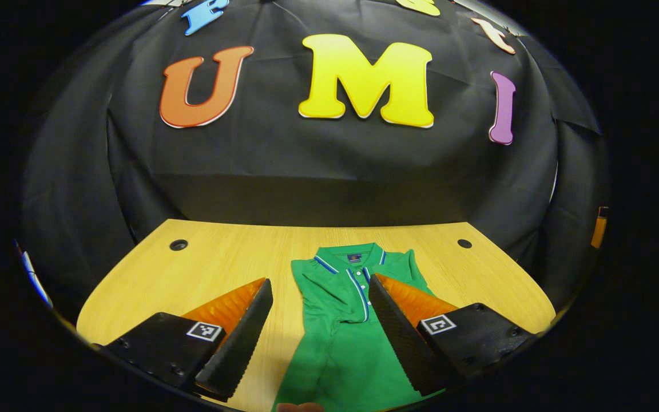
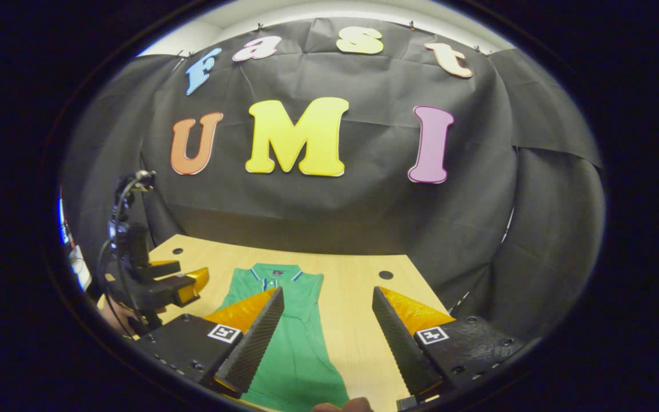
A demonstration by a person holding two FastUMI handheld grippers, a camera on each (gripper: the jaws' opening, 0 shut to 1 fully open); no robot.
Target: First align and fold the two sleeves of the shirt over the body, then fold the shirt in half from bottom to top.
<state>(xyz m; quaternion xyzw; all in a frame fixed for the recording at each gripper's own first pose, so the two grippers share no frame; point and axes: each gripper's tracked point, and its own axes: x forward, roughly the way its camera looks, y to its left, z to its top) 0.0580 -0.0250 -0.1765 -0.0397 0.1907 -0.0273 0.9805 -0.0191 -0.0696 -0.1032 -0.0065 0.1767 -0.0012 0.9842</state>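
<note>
Your left gripper hovers low over the near end of the green polo shirt, its fingers spread wide and pinching nothing, the shirt's placket and left edge framed in the gap between them; in the right gripper view, your right gripper likewise hangs with fingers splayed apart and empty, one finger over the shirt's right side and the other over bare desk, a stance that suggests you are lining up on the hem corners rather than gripping yet. The shirt lies flat and lengthwise on the wooden desk, collar pointing away from you toward the black cloth wall, body narrow and tidy with no sleeve sticking out at either side, so the sleeves appear already folded over the body and the bottom-to-top fold looks like the step in hand. Holding both grippers open at the near edge, one to each side, would let you take the hem evenly and keep the fold square. Farther off in the right gripper view, the left gripper and the hand holding it show beside the shirt's left edge
</note>
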